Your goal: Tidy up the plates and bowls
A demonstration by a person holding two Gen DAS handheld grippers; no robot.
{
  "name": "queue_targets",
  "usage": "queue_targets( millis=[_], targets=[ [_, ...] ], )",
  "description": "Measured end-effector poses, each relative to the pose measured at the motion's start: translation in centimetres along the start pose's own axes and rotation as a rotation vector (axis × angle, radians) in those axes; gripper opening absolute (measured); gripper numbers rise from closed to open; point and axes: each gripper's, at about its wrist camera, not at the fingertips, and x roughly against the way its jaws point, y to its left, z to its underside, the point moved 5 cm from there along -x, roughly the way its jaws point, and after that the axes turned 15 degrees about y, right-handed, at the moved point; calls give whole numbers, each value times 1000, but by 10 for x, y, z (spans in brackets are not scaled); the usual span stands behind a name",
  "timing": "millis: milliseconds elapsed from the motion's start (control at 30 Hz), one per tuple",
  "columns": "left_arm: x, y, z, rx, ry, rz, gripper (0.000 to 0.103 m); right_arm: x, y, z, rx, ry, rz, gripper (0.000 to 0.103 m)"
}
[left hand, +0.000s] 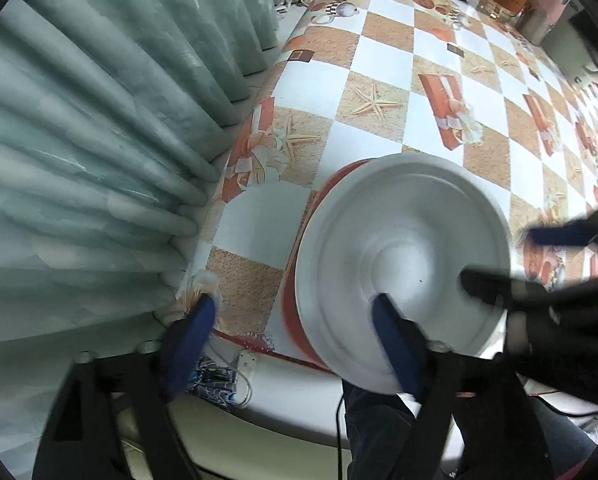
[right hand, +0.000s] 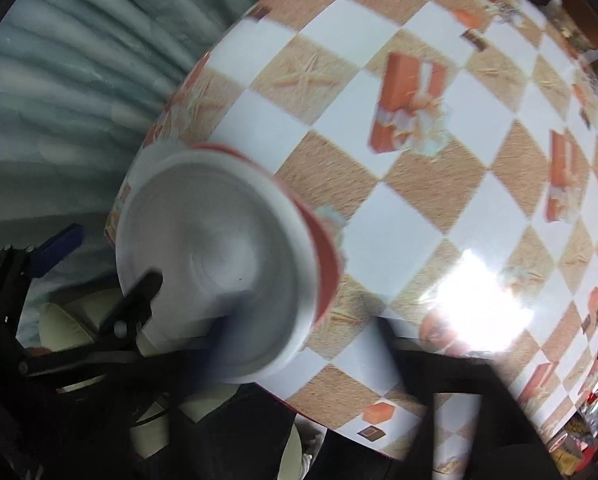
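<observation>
Both wrist views look closely from opposite sides at the white bowl (left hand: 403, 268) on the checkered table (right hand: 399, 216).

Left gripper (left hand: 295, 332) open, white bowl (left hand: 403, 264) beside

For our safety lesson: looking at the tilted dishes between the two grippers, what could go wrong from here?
1. The white bowl and the red-rimmed dish behind it are tilted at the near edge of the table, so they could slip off.
2. The right gripper straddles the bowl's rim, but blur hides whether it grips. A loose hold might drop both.
</observation>
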Motion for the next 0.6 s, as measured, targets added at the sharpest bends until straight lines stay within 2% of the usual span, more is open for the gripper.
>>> queue_targets(
  millis=[100,233,400,600],
  targets=[
    [6,-2,4,-34,-4,-10,85,14,-7,5,-9,-46,-8,102],
    [20,-14,9,-83,-40,-37,85,36,-10,9,0,-114,68,102],
    [38,-23,13,-117,-49,6,85,49,-9,15,-4,-137,76,102],
    [52,-21,12,-121,-48,-9,85,61,-8,27,-14,-133,61,102]
  ],
)
